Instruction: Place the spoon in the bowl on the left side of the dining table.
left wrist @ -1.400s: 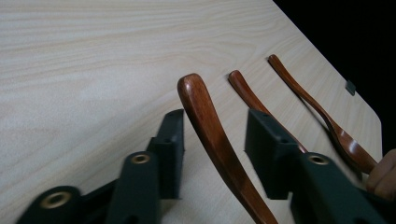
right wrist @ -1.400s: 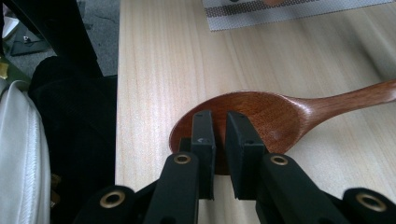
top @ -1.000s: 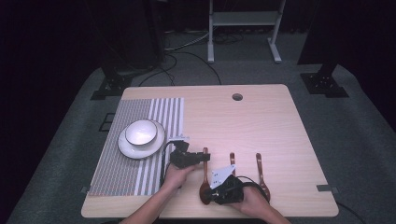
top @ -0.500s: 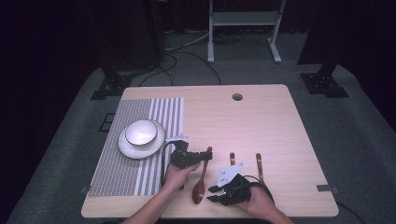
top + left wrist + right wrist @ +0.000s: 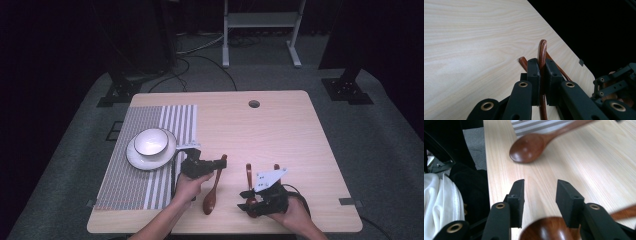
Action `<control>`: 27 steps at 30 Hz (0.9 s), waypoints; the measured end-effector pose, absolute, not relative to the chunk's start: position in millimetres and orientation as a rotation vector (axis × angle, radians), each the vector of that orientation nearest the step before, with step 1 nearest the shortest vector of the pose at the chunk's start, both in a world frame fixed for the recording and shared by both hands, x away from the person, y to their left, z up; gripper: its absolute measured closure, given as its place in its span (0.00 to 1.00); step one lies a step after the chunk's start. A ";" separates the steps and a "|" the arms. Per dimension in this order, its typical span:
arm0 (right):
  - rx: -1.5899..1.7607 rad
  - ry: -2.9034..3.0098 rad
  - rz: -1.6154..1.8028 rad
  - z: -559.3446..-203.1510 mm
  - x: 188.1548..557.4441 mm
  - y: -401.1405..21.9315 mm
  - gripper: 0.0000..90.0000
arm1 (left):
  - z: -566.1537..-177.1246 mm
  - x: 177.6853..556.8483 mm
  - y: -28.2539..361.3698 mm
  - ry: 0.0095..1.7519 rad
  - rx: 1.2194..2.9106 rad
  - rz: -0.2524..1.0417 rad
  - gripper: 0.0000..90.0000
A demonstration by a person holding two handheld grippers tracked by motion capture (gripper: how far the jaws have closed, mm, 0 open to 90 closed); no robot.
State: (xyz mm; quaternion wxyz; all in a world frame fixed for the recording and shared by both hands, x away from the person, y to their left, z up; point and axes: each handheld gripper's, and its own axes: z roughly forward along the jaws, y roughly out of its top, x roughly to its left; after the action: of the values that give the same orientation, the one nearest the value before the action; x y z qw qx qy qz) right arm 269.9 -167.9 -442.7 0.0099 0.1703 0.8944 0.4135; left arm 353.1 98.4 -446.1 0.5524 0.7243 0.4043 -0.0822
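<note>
Up close, the left gripper (image 5: 542,75) pinches the handle of a dark brown wooden spoon (image 5: 213,187), its bowl near the pale wooden table's (image 5: 280,130) front edge. The right gripper (image 5: 540,200) stands wide over a second brown spoon bowl (image 5: 546,230), cut off below, seemingly not touching.

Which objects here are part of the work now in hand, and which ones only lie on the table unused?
In use:
- left gripper, shut on the handle of a wooden spoon
- right gripper, jaws open over a second spoon

Lying about:
- white bowl on a plate
- striped placemat
- third spoon handle
</note>
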 end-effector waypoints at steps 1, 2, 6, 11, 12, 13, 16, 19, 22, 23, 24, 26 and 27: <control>0.539 2.786 1.288 -442.9 270.2 -169.8 0.60 | -444.2 353.7 98.6 0.950 1.718 -0.186 0.94; 0.558 2.782 1.288 -442.9 270.3 -172.6 0.60 | -442.9 353.7 98.5 0.950 1.721 -0.183 0.94; 0.582 2.769 1.289 -442.1 269.6 -179.5 0.57 | -438.2 355.9 99.9 0.943 1.734 -0.157 0.94; 0.619 2.756 1.289 -441.8 269.2 -188.2 0.55 | -431.0 361.6 104.4 0.952 1.742 -0.130 0.94; 0.623 2.756 1.291 -441.7 269.3 -189.5 0.54 | -429.9 362.6 105.4 0.950 1.744 -0.128 0.94; 0.628 2.754 1.296 -441.7 269.3 -190.9 0.54 | -428.6 363.4 105.9 0.950 1.744 -0.123 0.94; 0.638 2.747 1.299 -441.4 268.5 -194.3 0.54 | -425.4 365.0 107.7 0.954 1.745 -0.112 0.94; 0.650 2.742 1.301 -440.8 267.8 -197.4 0.53 | -421.1 367.2 110.0 0.949 1.752 -0.100 0.94; 0.656 2.740 1.301 -440.3 267.2 -200.0 0.52 | -417.2 369.4 112.0 0.944 1.752 -0.102 0.94; 0.662 2.738 1.303 -440.1 266.9 -201.0 0.52 | -417.2 369.4 112.0 0.944 1.752 -0.102 0.94; 0.666 2.735 1.307 -440.1 266.7 -202.4 0.51 | -414.4 371.4 113.6 0.946 1.748 -0.108 0.94; 0.675 2.732 1.310 -440.1 266.4 -204.6 0.51 | -411.5 373.7 115.7 0.945 1.748 -0.107 0.94; 0.680 2.731 1.313 -440.3 266.2 -205.5 0.51 | -410.0 374.4 116.5 0.946 1.746 -0.107 0.94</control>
State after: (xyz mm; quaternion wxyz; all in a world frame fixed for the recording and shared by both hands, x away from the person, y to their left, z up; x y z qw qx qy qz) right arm 266.2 -205.5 -440.3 0.0180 0.2189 0.8793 0.4226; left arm 374.4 116.5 -410.0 0.5451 0.7360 0.3990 -0.0452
